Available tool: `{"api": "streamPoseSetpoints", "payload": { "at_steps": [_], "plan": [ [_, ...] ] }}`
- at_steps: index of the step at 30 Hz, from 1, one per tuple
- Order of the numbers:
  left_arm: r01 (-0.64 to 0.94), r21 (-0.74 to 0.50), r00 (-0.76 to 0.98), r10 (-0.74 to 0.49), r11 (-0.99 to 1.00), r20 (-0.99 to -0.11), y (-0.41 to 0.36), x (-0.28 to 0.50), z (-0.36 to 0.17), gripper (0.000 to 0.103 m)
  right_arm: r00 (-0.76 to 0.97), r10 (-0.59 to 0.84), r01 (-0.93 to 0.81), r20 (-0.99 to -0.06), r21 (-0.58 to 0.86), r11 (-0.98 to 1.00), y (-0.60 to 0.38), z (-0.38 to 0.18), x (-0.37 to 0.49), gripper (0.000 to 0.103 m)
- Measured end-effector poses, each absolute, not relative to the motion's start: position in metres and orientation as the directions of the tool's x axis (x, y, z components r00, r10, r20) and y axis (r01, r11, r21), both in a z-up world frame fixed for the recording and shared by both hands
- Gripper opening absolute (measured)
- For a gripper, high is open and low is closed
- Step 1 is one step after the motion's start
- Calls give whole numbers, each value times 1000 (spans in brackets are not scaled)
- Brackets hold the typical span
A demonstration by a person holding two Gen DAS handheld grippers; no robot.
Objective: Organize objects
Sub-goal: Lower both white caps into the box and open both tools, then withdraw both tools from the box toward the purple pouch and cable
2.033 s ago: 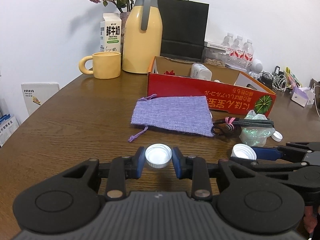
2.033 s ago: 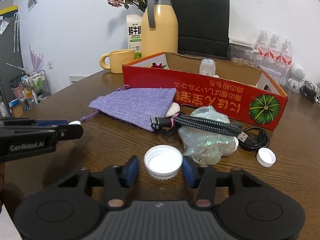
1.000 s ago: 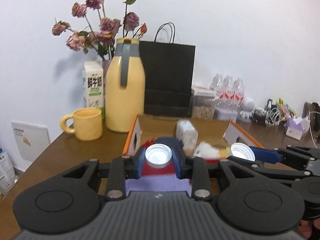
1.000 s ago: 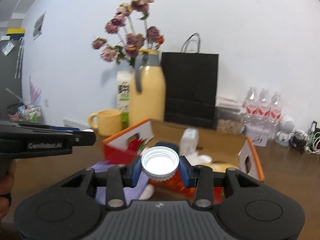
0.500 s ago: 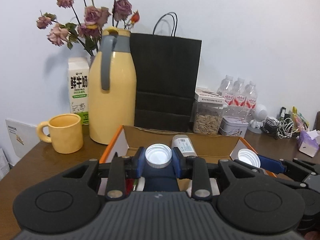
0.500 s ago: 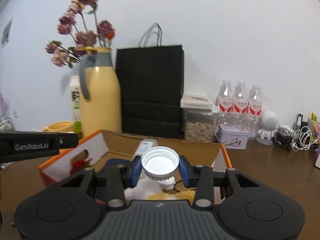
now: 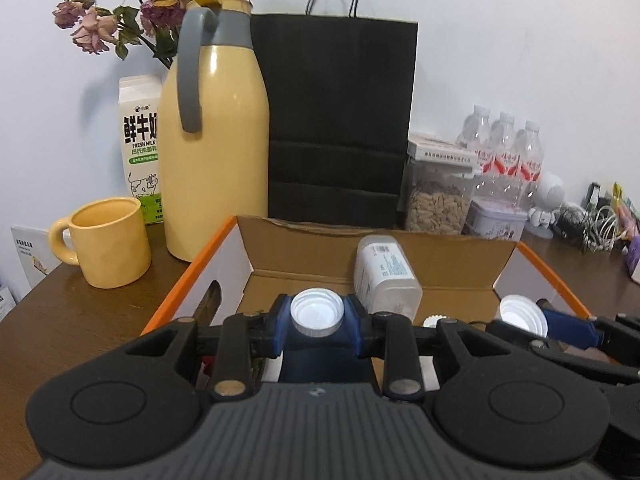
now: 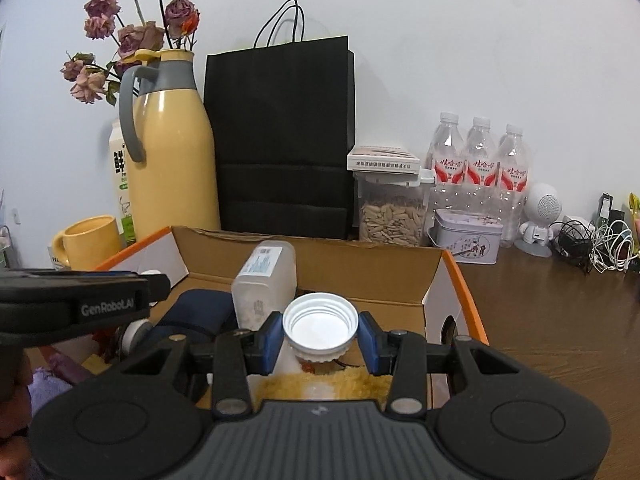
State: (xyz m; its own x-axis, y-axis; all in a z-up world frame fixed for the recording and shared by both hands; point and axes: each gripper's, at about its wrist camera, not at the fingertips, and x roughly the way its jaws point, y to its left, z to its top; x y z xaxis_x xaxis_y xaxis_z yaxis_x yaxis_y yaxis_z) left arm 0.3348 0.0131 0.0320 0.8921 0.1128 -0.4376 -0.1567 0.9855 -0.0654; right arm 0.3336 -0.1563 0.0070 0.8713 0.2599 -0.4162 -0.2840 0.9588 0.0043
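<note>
Both claws have travelled from low over the worktop (image 8: pixel 560 320) to above the open cardboard box (image 7: pixel 400 268). Left claw (image 7: pixel 317 314) pinches a white cap (image 7: pixel 317 312), its jaws having just eased slightly apart around it. Right claw (image 8: pixel 319 332) grips a larger white cap (image 8: pixel 319 326) above the box's contents, near a lying plastic bottle (image 8: pixel 264 280).

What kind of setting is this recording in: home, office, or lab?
Probably a home or a small office room: a wooden table against a white wall, holding a yellow thermos jug, a milk carton, dried roses and bottled water.
</note>
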Motion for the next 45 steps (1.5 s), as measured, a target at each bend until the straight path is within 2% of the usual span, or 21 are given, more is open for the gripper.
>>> {"api": "streamPoseSetpoints", "payload": {
  "at_steps": [1,2,3,4,5,6,8,23,35,45],
  "plan": [
    [-160,-68,894,116,985,-432,14,333,33,47,871,258,-282,-417,5,959,-157,7,333,39],
    [-164,-71,899,120,984,-422,15,330,34,65,872,259,-280,-415,11,960,-158,7,331,43],
    [-167,-75,906,123,983,-406,16,327,35,75,872,260,-278,-415,17,960,-160,8,330,56],
    [-172,-78,911,128,982,-392,17,325,37,94,872,261,-276,-414,23,961,-161,8,329,65],
    [-178,-81,916,135,981,-378,18,322,38,103,873,264,-277,-410,29,960,-162,8,328,83],
    [-181,-90,923,138,979,-358,19,318,40,103,873,272,-281,-405,38,959,-163,9,326,97],
    [-182,-104,928,136,978,-346,21,315,43,103,874,284,-289,-395,48,956,-164,11,324,103],
    [-175,-137,937,123,975,-326,27,301,54,103,884,307,-309,-353,53,950,-168,22,309,103],
    [-94,-129,971,62,987,-232,30,243,72,103,909,297,-311,-291,-3,950,-187,36,261,103],
    [-82,-74,957,58,994,-283,37,201,58,103,903,273,-304,-333,-42,952,-210,22,222,103]
  ]
}}
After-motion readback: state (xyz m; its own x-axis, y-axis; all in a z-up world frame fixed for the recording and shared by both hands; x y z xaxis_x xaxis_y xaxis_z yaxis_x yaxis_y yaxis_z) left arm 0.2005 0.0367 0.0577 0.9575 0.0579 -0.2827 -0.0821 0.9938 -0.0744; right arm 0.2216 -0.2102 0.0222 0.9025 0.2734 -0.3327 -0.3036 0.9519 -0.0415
